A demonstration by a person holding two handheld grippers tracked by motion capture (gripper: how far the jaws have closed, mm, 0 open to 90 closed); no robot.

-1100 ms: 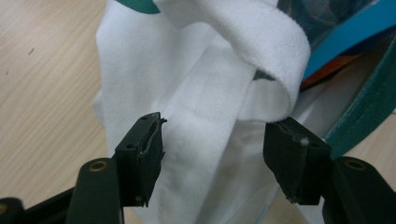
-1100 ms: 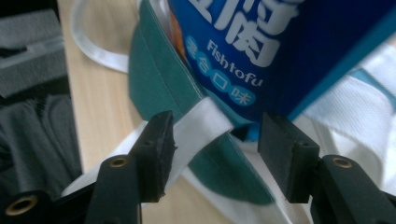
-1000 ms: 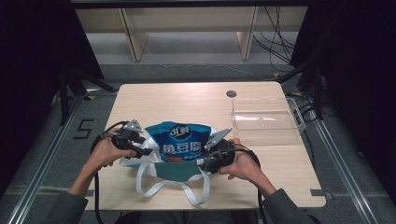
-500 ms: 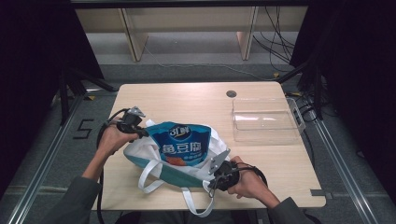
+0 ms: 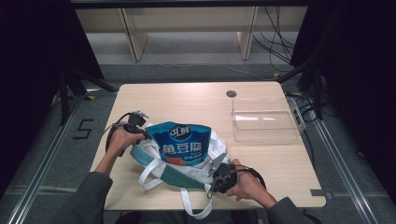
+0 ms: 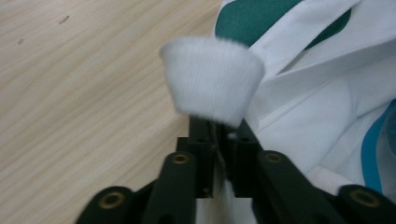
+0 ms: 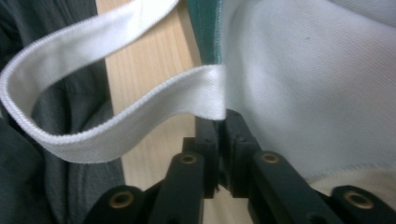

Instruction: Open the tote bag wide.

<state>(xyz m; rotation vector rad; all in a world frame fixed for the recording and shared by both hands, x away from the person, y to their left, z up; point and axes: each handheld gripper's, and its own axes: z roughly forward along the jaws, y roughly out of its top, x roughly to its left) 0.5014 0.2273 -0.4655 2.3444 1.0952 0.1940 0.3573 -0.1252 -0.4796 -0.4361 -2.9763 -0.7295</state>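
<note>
A white and teal tote bag lies on the wooden table with a blue snack packet sticking out of its mouth. My left gripper is at the bag's far-left rim. In the left gripper view its jaws pinch white fabric just under a strap loop. My right gripper is at the bag's near-right edge, its jaws clamped where a white strap meets the bag. Both pairs of jaws have just been opening a little, with the cloth still between them.
A clear plastic tray stands at the right of the table, beyond the bag. A round cable hole sits near the far edge. Loose white straps hang over the near edge, by the person's dark sleeves.
The left gripper has moved away from the person to the bag's far-left rim. The right gripper has dropped toward the near edge. The bag now lies stretched diagonally between them.
</note>
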